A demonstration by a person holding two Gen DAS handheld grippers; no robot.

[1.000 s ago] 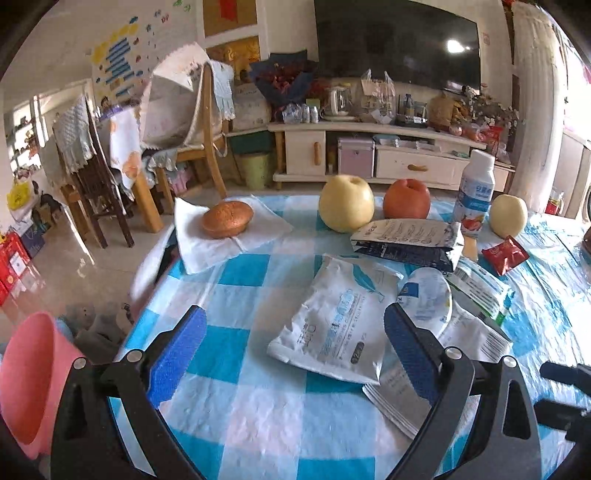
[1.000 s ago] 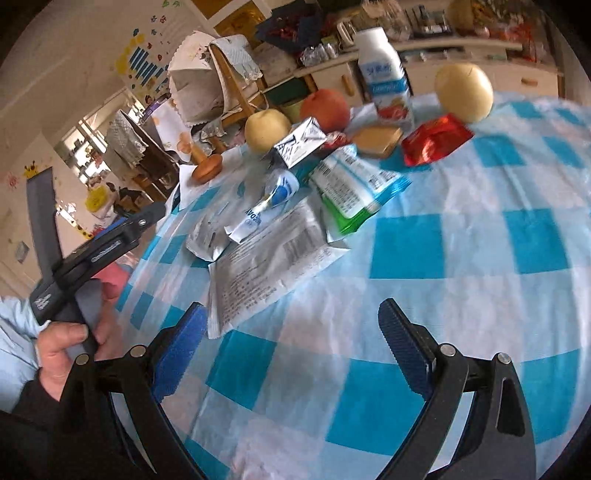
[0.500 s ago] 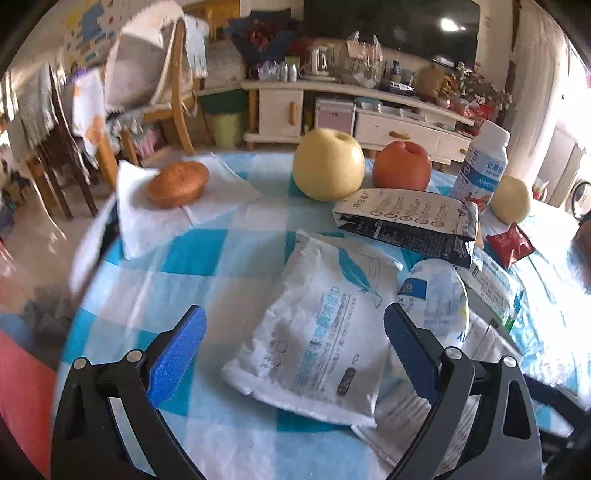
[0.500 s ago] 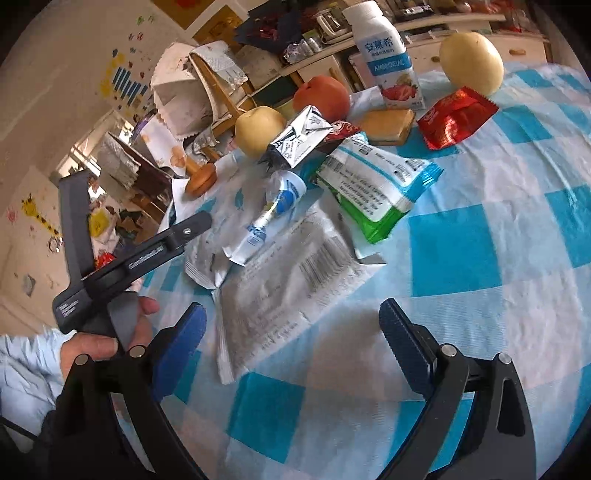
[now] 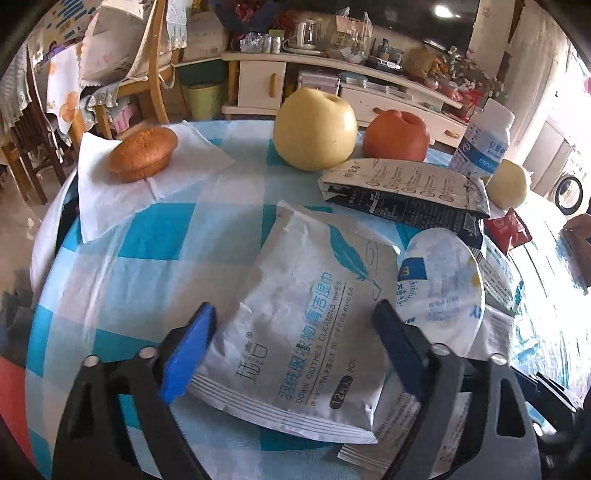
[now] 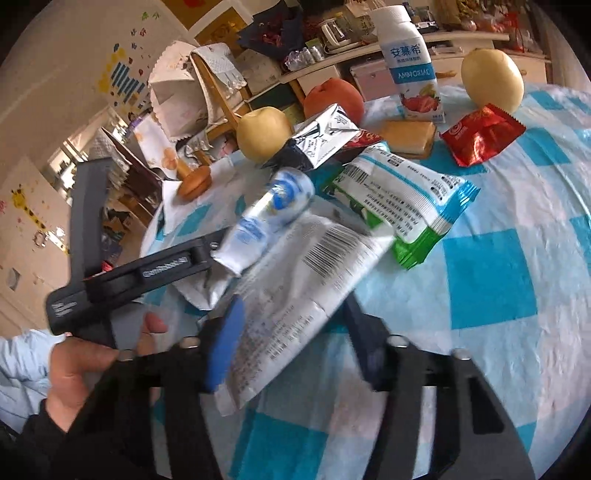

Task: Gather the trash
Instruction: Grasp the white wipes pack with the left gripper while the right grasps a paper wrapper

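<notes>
Left tongs (image 5: 295,339) sit wide around the white wipes packet (image 5: 306,314). Right tongs (image 6: 291,336) sit wide around the flat paper wrapper (image 6: 295,295) beside it.

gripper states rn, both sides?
Left gripper: open, fingers either side of the wipes packet, not gripping.
Right gripper: open, astride the flat white wrapper.

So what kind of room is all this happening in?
Most likely a family living room. A TV cabinet with a kettle runs along the back wall, children's drawings hang up, and a table with a checked tablecloth holds fruit and wrappers.
</notes>
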